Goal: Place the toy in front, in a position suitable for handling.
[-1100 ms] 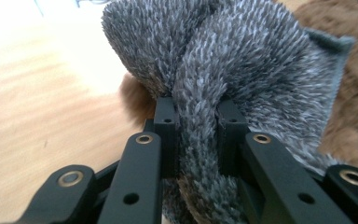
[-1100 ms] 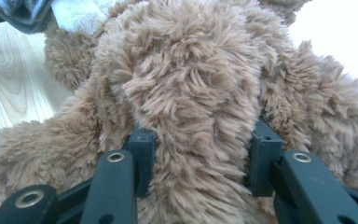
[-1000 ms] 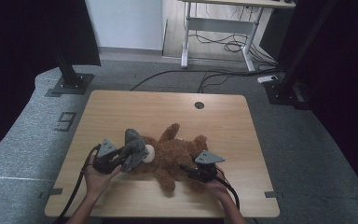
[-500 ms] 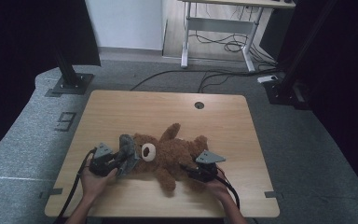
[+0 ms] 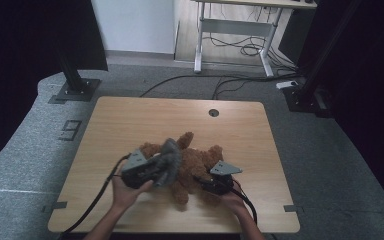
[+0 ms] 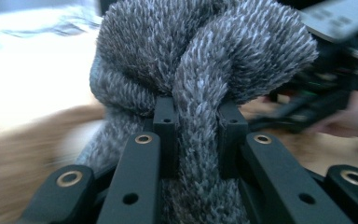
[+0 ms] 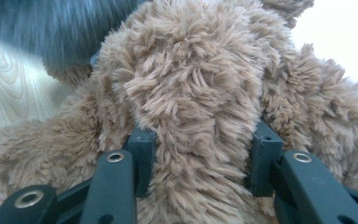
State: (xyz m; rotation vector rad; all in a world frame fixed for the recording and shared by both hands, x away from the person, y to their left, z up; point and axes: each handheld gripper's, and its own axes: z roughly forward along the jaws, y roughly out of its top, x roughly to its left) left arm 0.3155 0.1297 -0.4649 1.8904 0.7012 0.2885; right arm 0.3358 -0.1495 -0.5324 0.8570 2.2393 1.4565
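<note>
A light wooden table (image 5: 130, 120) with a round cable port (image 5: 213, 112) near its far edge stands on grey carpet, where a floor mark beside the table's left edge reads like the figure "9" (image 5: 70, 130); no other writing is legible. The left gripper (image 5: 152, 168) is clamped on a fold of grey knitted cloth (image 6: 200, 70), which bulges just beyond its jaws and lies over the head end of the brown teddy bear (image 5: 195, 162). The right gripper (image 5: 209, 181), facing the left one across the bear, is clamped on a furry part of the bear (image 7: 196, 93), which lies on the table between the two tools.
</note>
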